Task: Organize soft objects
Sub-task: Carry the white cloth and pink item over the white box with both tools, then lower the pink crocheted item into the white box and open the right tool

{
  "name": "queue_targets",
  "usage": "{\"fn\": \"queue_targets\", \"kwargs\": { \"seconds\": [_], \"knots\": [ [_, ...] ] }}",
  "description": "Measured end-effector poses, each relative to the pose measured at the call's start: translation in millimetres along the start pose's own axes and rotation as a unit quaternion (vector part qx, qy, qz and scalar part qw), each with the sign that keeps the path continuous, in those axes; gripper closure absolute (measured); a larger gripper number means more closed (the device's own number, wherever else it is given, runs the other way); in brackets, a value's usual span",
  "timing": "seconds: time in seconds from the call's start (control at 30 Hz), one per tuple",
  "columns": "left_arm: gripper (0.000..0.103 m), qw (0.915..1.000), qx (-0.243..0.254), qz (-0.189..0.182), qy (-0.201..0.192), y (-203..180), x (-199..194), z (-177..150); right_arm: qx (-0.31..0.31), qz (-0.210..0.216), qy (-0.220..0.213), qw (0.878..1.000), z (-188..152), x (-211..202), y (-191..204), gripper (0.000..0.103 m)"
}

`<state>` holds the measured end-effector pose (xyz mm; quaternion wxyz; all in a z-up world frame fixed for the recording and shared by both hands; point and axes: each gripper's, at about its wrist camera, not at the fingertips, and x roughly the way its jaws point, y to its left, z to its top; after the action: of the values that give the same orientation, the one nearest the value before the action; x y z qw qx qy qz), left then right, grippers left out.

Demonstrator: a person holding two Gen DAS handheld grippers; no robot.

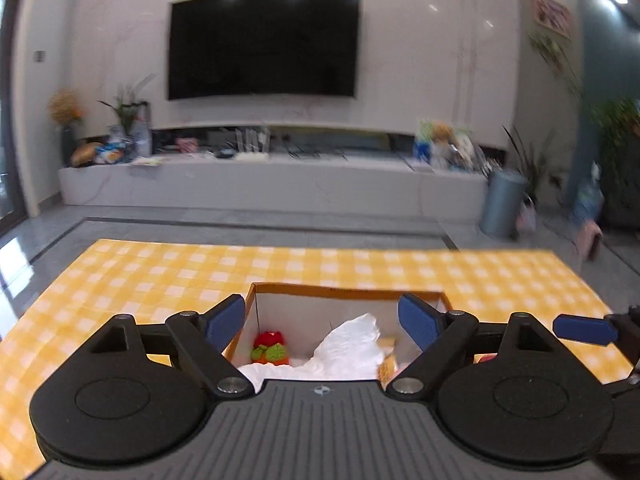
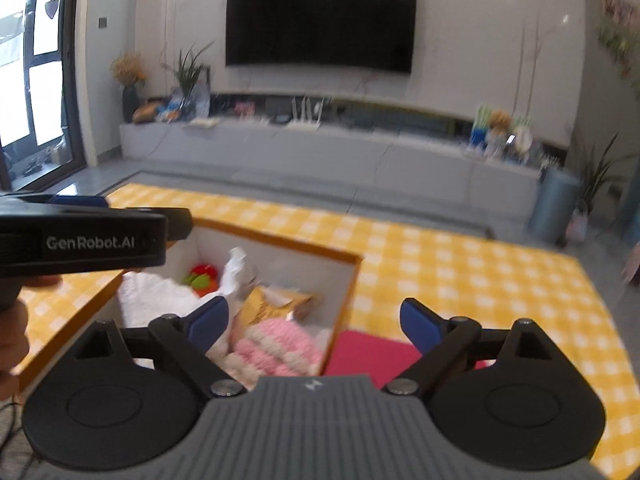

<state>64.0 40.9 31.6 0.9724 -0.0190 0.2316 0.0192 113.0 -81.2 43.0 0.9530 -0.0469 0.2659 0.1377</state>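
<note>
An open cardboard box with white inner walls sits on the yellow checked tablecloth. Inside lie a red and green plush toy, a white cloth, a yellow crinkly packet and a pink and white knitted item. A flat pink cloth lies on the table just right of the box. My left gripper is open and empty above the box; it also shows in the right wrist view. My right gripper is open and empty over the box's right wall.
Beyond the table are a grey floor, a long low TV cabinet with clutter, a wall TV, a grey cylindrical bin and potted plants. A glass door is at far left.
</note>
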Motion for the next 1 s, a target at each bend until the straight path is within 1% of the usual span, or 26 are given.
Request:
{"fn": "queue_targets", "kwargs": {
  "seconds": [0.07,0.13,0.17,0.27,0.4,0.47,0.5,0.57,0.63,0.83,1.0],
  "knots": [
    [0.002,0.9991,0.025,0.025,-0.023,-10,-9,-5,-0.003,-0.004,-0.020,1.000,-3,-3,-2,0.012],
    [0.000,0.9960,0.048,0.053,-0.055,-19,-15,-12,-0.003,0.002,-0.032,0.999,-6,-5,-4,0.012],
    [0.000,0.9949,0.053,0.062,-0.060,-22,-15,-14,-0.003,0.005,-0.039,0.999,-7,-7,-5,0.012],
    [0.000,0.9958,0.039,0.054,-0.064,-25,-16,-19,-0.012,0.005,-0.052,0.999,-11,-7,-5,0.012],
    [0.000,0.9977,0.021,0.037,-0.053,-21,-13,-24,-0.026,0.016,-0.074,0.997,-21,-8,-2,0.012],
    [0.000,0.9973,0.020,0.037,-0.060,-21,-14,-28,-0.042,0.013,-0.092,0.995,-25,-9,-1,0.012],
    [0.000,0.9970,0.018,0.039,-0.063,-20,-14,-30,-0.047,0.010,-0.094,0.994,-27,-9,0,0.012],
    [0.000,0.9973,0.011,0.040,-0.060,-19,-14,-33,-0.042,0.008,-0.090,0.995,-28,-6,0,0.012],
    [0.000,0.9982,0.002,0.030,-0.051,-16,-12,-33,-0.029,0.008,-0.084,0.996,-29,-1,-2,0.012],
    [0.000,0.9986,0.010,0.033,-0.041,-19,-7,-44,-0.021,0.006,-0.059,0.998,-34,10,-6,0.012],
    [0.000,0.9991,-0.006,0.022,-0.035,-17,-4,-51,-0.013,0.013,-0.050,0.999,-38,16,-7,0.012]
  ]
}}
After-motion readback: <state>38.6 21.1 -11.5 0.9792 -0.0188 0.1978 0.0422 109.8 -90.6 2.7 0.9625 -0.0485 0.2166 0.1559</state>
